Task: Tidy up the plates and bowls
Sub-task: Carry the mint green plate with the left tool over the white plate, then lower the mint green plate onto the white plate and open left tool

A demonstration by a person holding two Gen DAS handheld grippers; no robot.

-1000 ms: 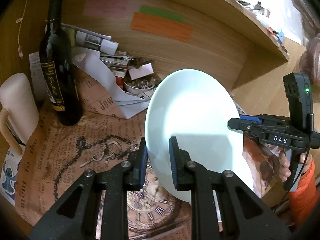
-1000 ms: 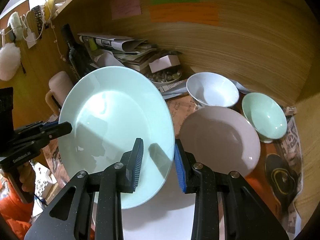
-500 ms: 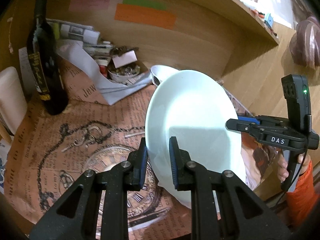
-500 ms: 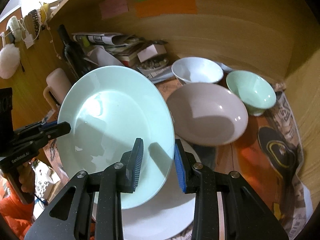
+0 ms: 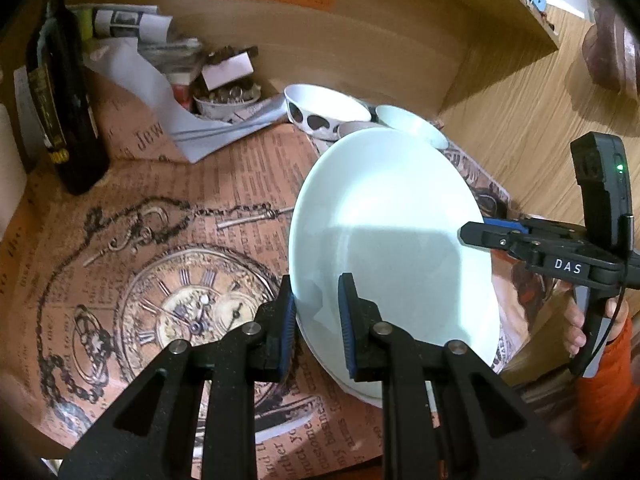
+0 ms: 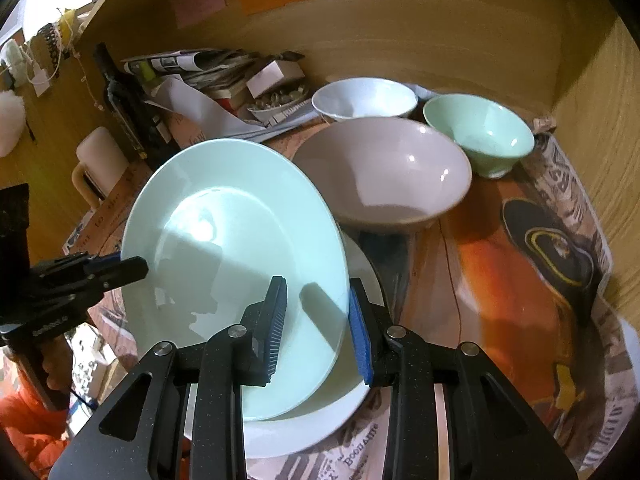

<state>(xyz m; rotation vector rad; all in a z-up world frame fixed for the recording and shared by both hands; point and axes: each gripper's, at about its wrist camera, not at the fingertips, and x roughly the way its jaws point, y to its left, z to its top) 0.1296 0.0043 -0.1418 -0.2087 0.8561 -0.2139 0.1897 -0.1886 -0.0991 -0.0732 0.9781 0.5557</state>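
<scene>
A pale green plate (image 5: 392, 232) (image 6: 232, 248) is held tilted between both grippers. My left gripper (image 5: 317, 320) is shut on its left rim. My right gripper (image 6: 318, 328) is shut on its right rim and also shows in the left wrist view (image 5: 476, 236). The plate hangs just above a white plate (image 6: 320, 420) lying on the newspaper-covered desk. Behind stand a large pinkish-grey bowl (image 6: 384, 172), a white bowl (image 6: 364, 98) with dark spots outside (image 5: 324, 110), and a small green bowl (image 6: 480, 136).
A dark wine bottle (image 5: 64, 92) and a cream mug (image 6: 96, 160) stand at the left. Papers and a small dish of clutter (image 5: 224, 96) lie at the back. Wooden walls (image 6: 440, 32) close the back and right. Printed paper (image 5: 160, 272) covers the desk.
Both grippers have carried the green plate down and forward toward the white plate. The bowls now show closer, and the plate sits lower over the desk.
</scene>
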